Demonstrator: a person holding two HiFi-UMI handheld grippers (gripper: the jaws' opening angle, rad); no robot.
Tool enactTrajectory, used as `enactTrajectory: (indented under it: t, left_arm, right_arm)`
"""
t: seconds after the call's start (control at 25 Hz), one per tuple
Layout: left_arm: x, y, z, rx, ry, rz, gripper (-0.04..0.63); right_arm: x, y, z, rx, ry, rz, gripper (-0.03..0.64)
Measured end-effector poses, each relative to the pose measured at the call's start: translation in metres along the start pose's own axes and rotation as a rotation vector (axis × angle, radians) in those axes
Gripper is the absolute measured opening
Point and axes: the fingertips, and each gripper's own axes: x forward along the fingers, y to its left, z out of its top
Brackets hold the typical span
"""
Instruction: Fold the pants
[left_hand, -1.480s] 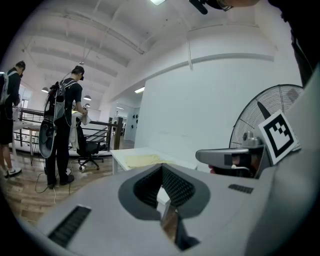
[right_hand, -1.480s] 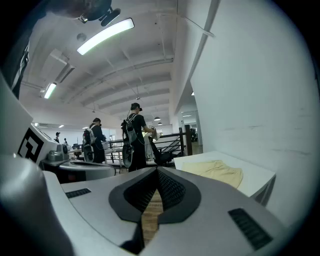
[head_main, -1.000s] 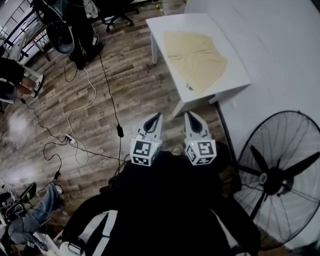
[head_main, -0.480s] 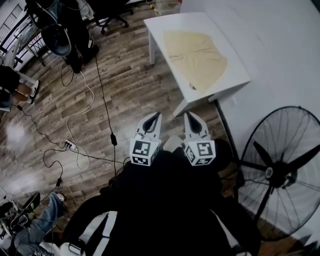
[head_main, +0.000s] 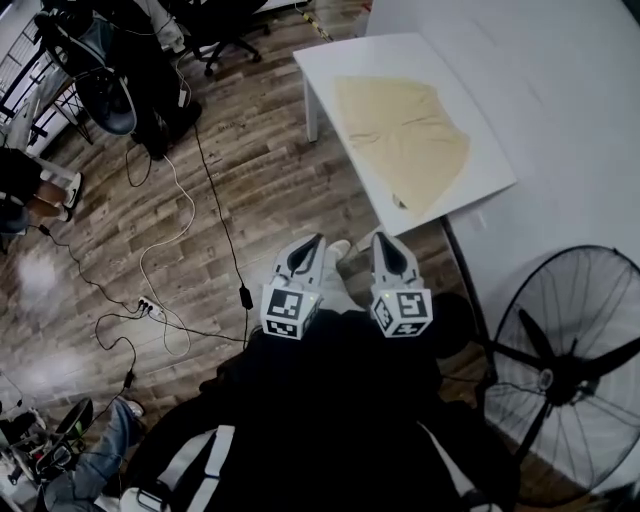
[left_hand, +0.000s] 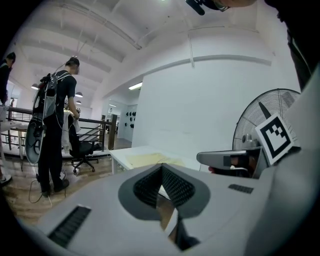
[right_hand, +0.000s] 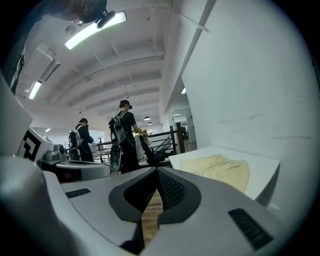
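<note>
The pants (head_main: 405, 135) lie in the upper right of the head view, spread flat on the white counter (head_main: 330, 55). They are a pale cream yellow, opened out to a broad fan shape that is narrower at the far end and wider toward you. Soft creases gather near the middle, and no fold has been made in them yet. Their near edge reaches almost to the counter's near rim, while bare white counter shows along the far side and the left side.

Your left gripper (head_main: 316, 242) and right gripper (head_main: 381, 241) sit side by side at the lower middle of the head view, close to your dark clothing. Both point up the frame toward the counter, well apart from the pants and over the wooden floor (head_main: 260, 180).

In the left gripper view the fingers (left_hand: 145, 187) are pressed together at their tips with nothing caught between them. The counter and the cream cloth show small beyond them, left of centre. In the right gripper view the fingers (right_hand: 172, 190) are likewise closed tip to tip and empty, and the pants lie to the right of centre on the counter.

A large standing fan (head_main: 570, 350) fills the lower right of the head view, just beside the counter's near corner. Cables (head_main: 160, 230) trail across the floor on the left, and people stand by a railing in the background of both gripper views
</note>
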Motion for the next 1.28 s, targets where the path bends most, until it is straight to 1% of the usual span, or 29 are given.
enactTrajectory:
  t: [0.2,0.36,0.56,0.68,0.84,1.04,1.28]
  left_arm:
    - [0.052,0.038,0.009,0.007,0.032,-0.032,0.003]
    - [0.099,0.066,0.024,-0.005,0.054,-0.055,0.003]
    - [0.152,0.083,0.041,0.006,0.066,-0.085,0.003]
    - [0.181,0.097,0.051,0.017,0.077,-0.098,0.003]
    - [0.221,0.117,0.066,0.023,0.076,-0.106,0.003]
    - [0.269,0.131,0.08,0.028,0.079,-0.104,0.003]
    - [0.302,0.154,0.096,0.022,0.117,-0.07,0.003]
  right_arm:
    - [0.059,-0.024,0.008,0.037,0.022,-0.045,0.005]
    - [0.107,-0.044,0.026,0.044,0.042,-0.056,0.005]
    - [0.151,-0.075,0.043,0.06,0.04,-0.084,0.005]
    - [0.179,-0.089,0.051,0.068,0.041,-0.085,0.005]
    - [0.217,-0.109,0.064,0.077,0.039,-0.084,0.005]
    - [0.255,-0.138,0.075,0.096,0.036,-0.08,0.005]
    - [0.284,-0.157,0.08,0.133,0.103,-0.1,0.005]
